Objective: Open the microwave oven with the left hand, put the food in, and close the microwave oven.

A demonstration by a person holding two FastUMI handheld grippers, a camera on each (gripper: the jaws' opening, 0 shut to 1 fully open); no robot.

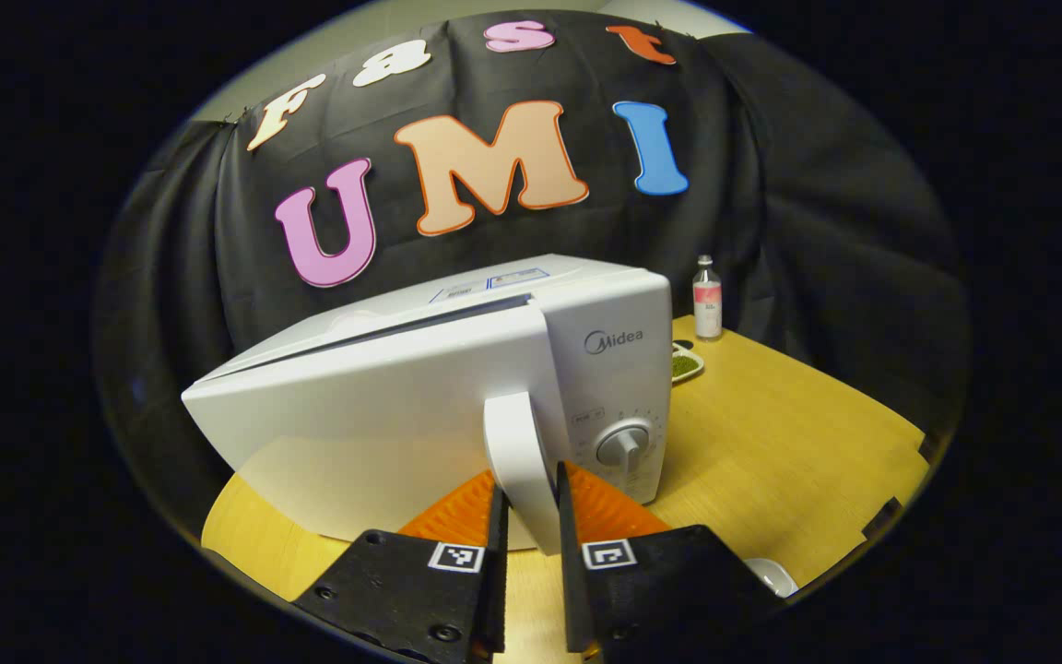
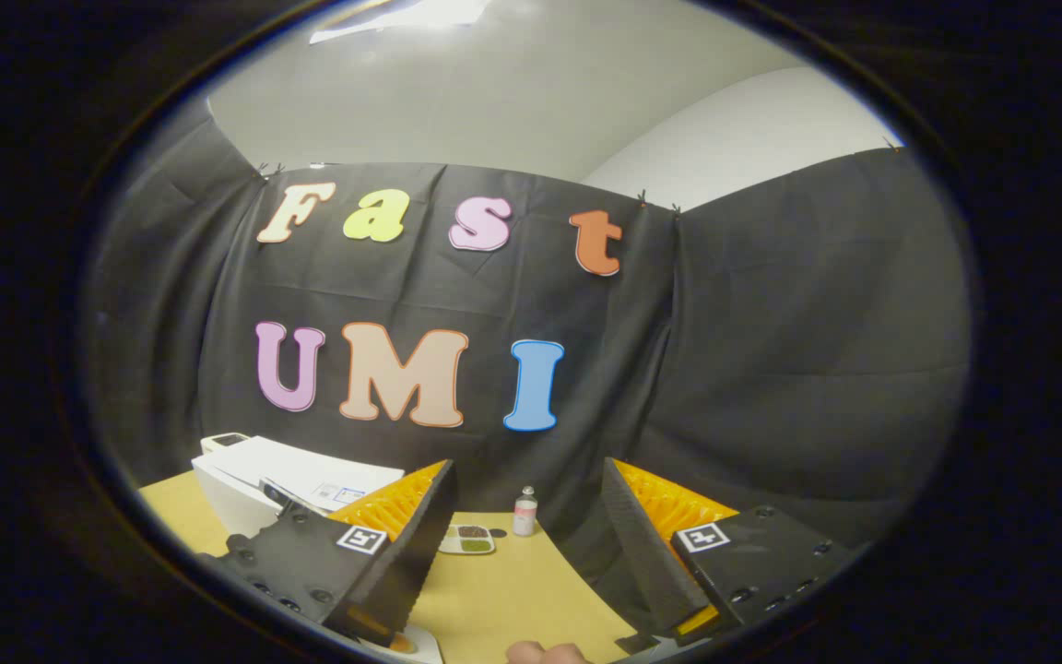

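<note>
Low in the left gripper view, the left gripper (image 1: 528, 516) clamped both fingers on the microwave (image 1: 420, 406) door handle (image 1: 520, 461), door slightly ajar. Right gripper (image 2: 526, 544) gaped wide, empty; food tray (image 2: 467, 539) lay beyond, mid-table (image 2: 513, 590).

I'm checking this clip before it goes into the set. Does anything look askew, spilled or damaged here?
Nothing stands out. The microwave sits squarely on the table, its door ajar because the left gripper is clamped on the handle. The bottle stands upright and the food tray lies flat, unspilled.
</note>
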